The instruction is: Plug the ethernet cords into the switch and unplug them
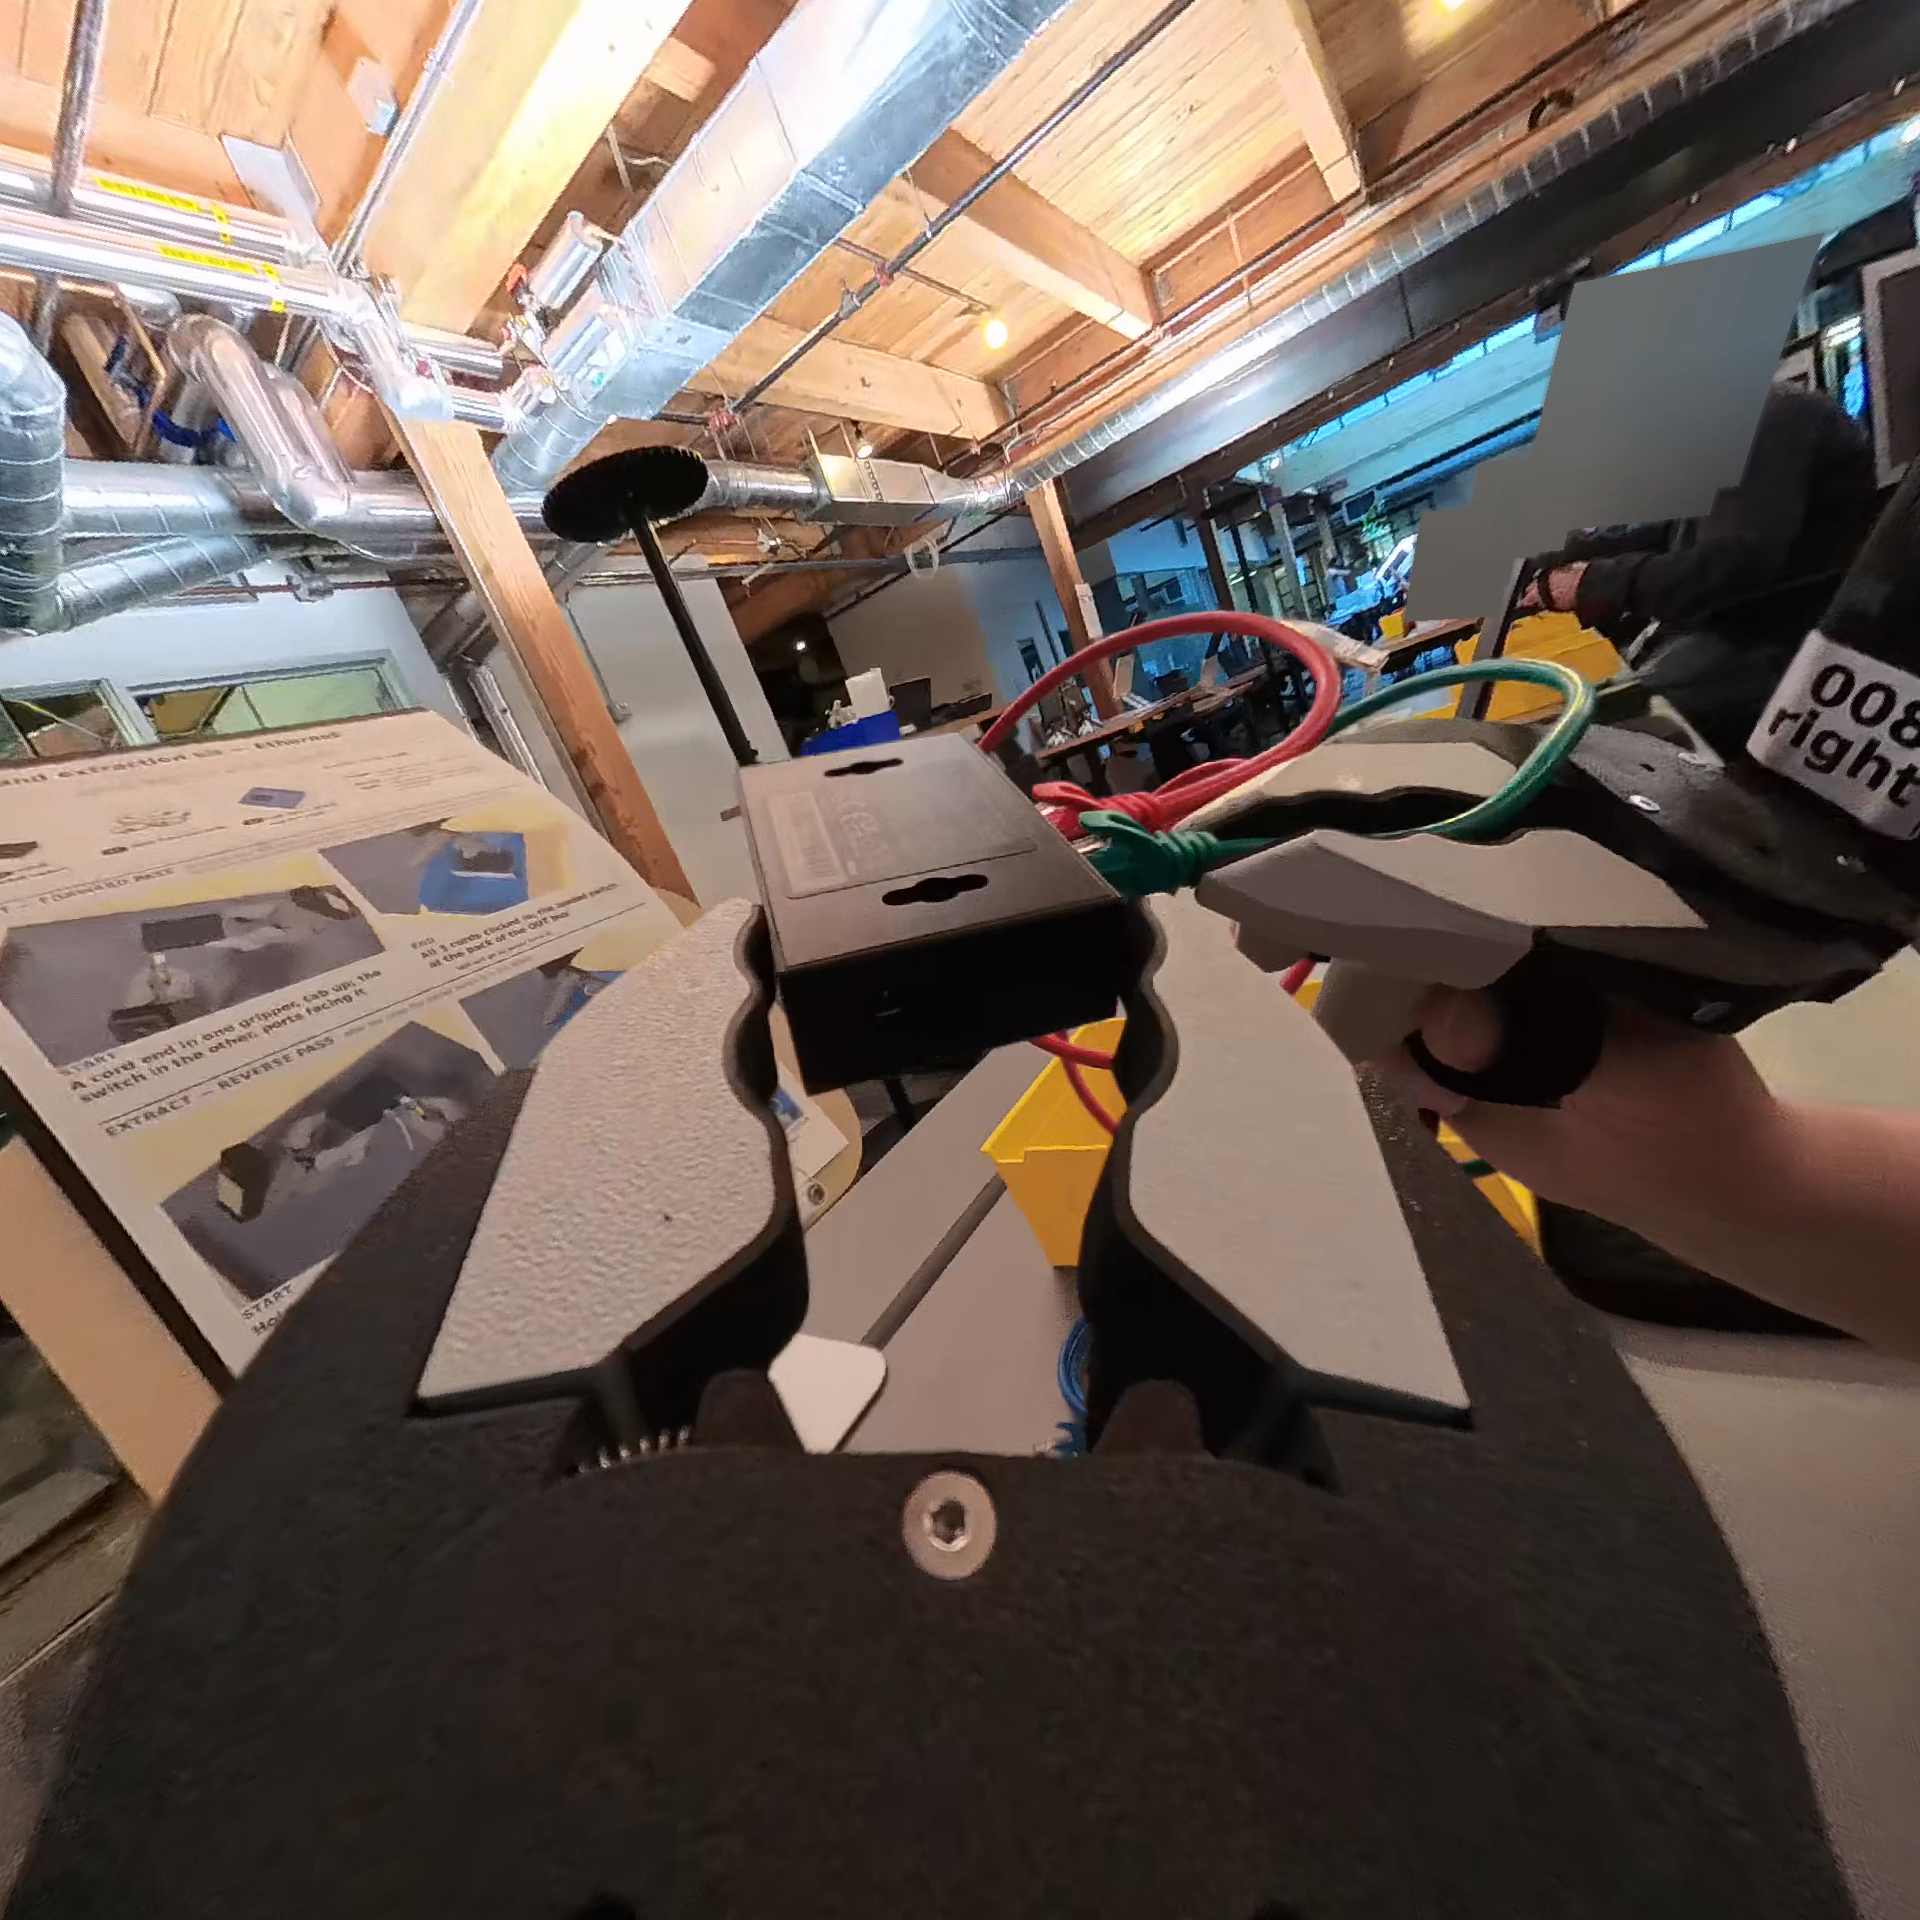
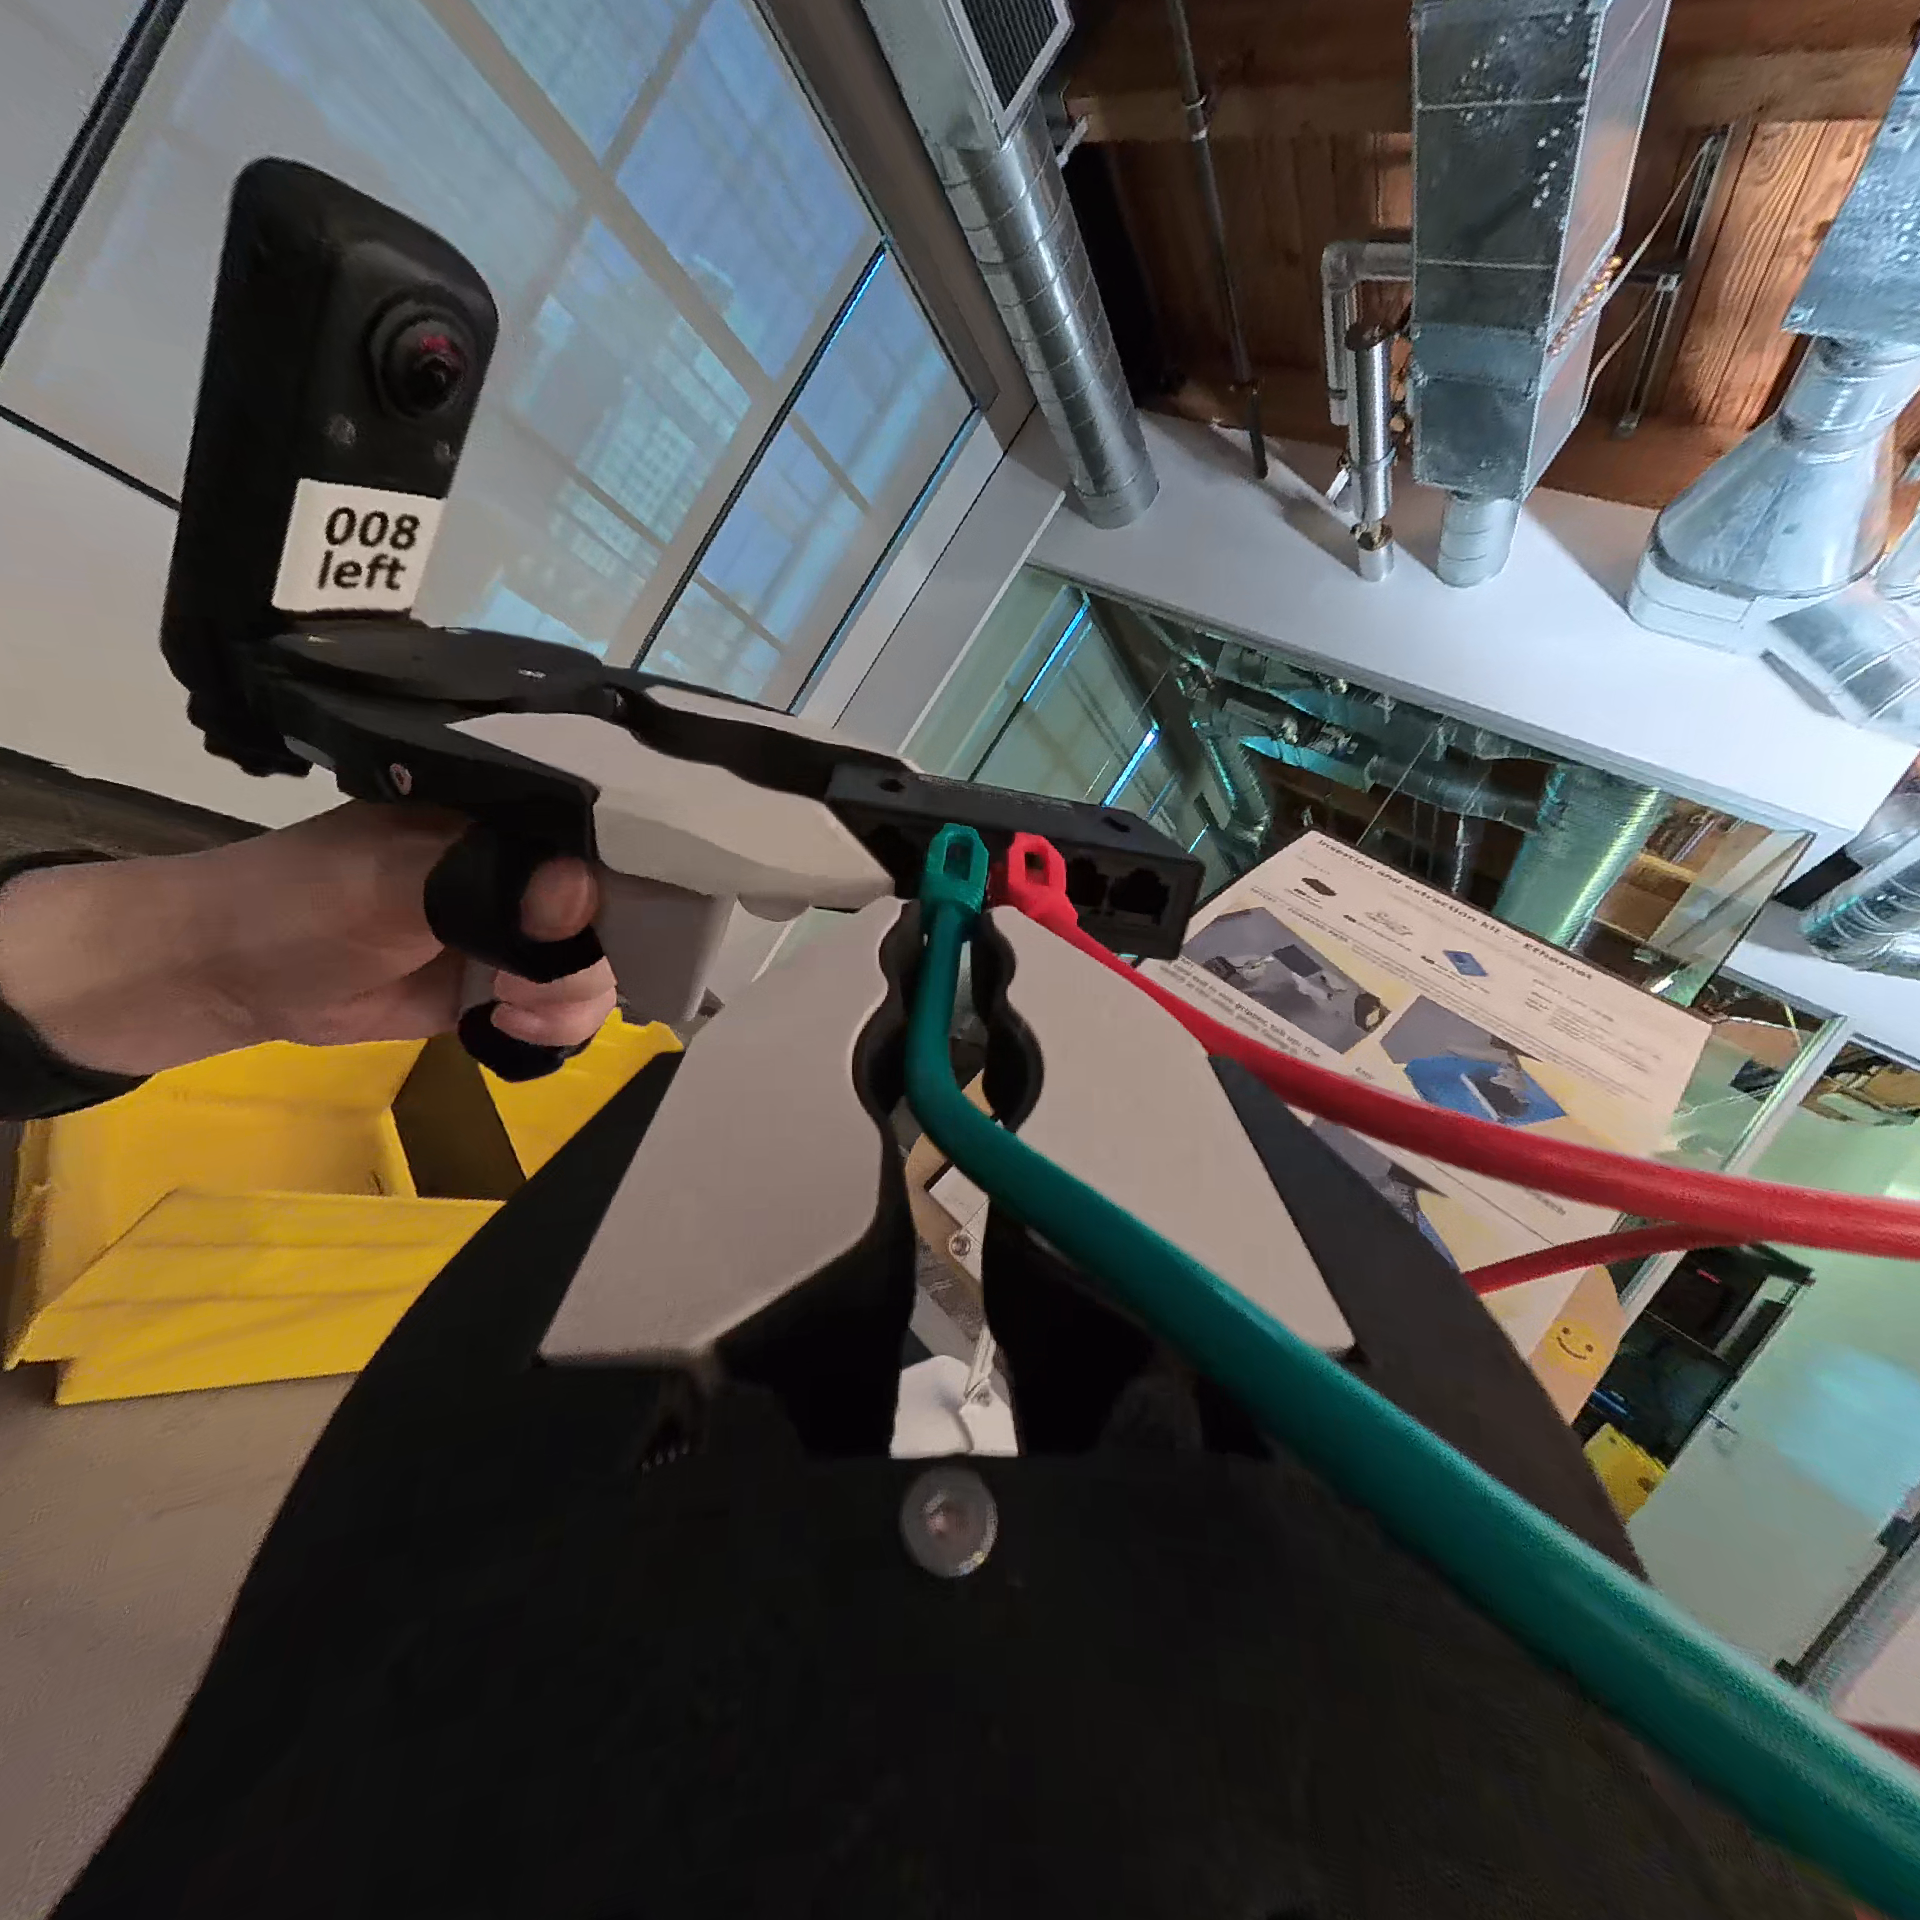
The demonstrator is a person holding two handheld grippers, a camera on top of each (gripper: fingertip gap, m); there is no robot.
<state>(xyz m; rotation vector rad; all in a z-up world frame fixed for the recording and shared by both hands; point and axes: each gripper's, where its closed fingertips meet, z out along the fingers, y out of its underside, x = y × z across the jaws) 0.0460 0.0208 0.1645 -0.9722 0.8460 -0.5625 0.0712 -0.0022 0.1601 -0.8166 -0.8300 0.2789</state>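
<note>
My left gripper (image 1: 945, 966) is shut on the end of a black ethernet switch (image 1: 914, 883) and holds it up in the air, underside facing the camera. In the right wrist view the switch (image 2: 1060, 842) shows its row of ports. A green plug (image 2: 956, 868) and a red plug (image 2: 1029, 878) sit in neighbouring ports. My right gripper (image 2: 943, 940) is shut on the green cord (image 2: 1143, 1216) just behind its plug. The red cord (image 2: 1455, 1143) hangs free to the right. In the left wrist view the right gripper (image 1: 1195, 857) meets the switch's right side, with the green cord (image 1: 1507, 675) and red cord (image 1: 1195, 623) looping above it.
Yellow bins (image 2: 208, 1195) stand on the table below; one also shows in the left wrist view (image 1: 1049, 1153). An instruction poster (image 1: 260, 935) leans at the left. A blue cord (image 1: 1070, 1382) lies below the fingers. A black stand with a disc top (image 1: 623, 494) rises behind the switch. A person (image 1: 1714, 540) is at the far right.
</note>
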